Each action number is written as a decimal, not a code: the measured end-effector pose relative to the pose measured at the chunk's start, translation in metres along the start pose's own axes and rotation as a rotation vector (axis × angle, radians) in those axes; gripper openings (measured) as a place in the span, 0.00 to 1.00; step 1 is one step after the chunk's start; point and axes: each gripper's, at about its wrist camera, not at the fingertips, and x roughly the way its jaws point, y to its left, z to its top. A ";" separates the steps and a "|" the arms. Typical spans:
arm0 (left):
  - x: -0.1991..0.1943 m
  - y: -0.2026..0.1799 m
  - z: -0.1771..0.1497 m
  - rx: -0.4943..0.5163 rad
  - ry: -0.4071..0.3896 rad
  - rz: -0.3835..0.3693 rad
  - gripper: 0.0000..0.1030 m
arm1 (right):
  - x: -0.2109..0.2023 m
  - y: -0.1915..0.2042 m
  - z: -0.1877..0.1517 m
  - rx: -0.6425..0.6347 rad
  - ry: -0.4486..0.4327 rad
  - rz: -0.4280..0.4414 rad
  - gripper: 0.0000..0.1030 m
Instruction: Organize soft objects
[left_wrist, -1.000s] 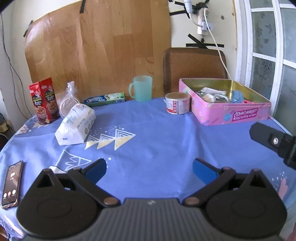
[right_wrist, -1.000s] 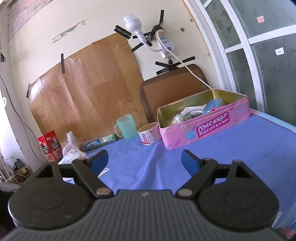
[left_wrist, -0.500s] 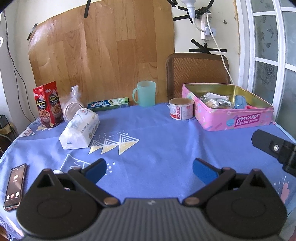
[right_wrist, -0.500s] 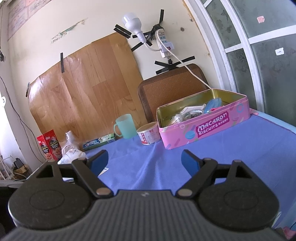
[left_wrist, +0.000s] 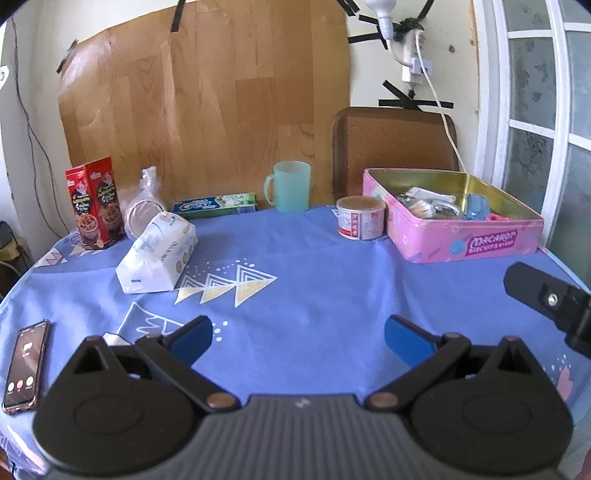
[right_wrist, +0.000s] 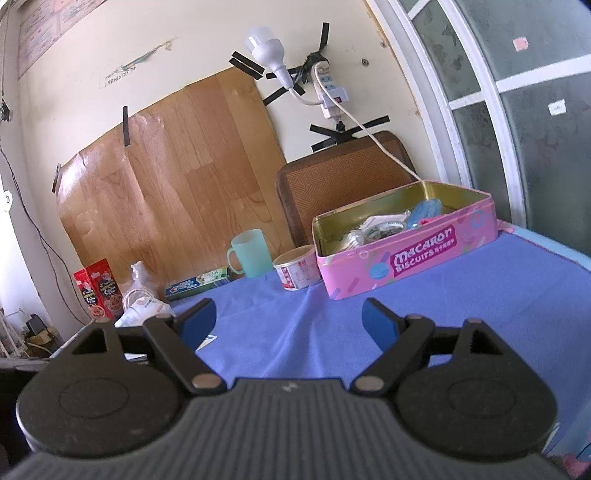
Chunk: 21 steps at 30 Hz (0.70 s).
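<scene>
Both grippers, left (left_wrist: 297, 338) and right (right_wrist: 288, 319), are wide open and hold nothing, so I think the left one should go to the soft tissue pack (left_wrist: 157, 254) far left of the tin (left_wrist: 461, 236), squeezing gently.
</scene>
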 end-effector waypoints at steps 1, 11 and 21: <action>0.000 0.000 0.000 0.001 -0.003 0.002 1.00 | 0.000 0.000 0.000 0.002 0.000 0.000 0.86; -0.003 -0.005 0.001 0.021 -0.015 -0.002 1.00 | -0.001 -0.004 -0.001 0.032 -0.008 -0.019 0.86; -0.011 -0.007 0.004 0.024 -0.019 -0.012 1.00 | -0.008 -0.002 0.001 0.016 -0.018 -0.021 0.86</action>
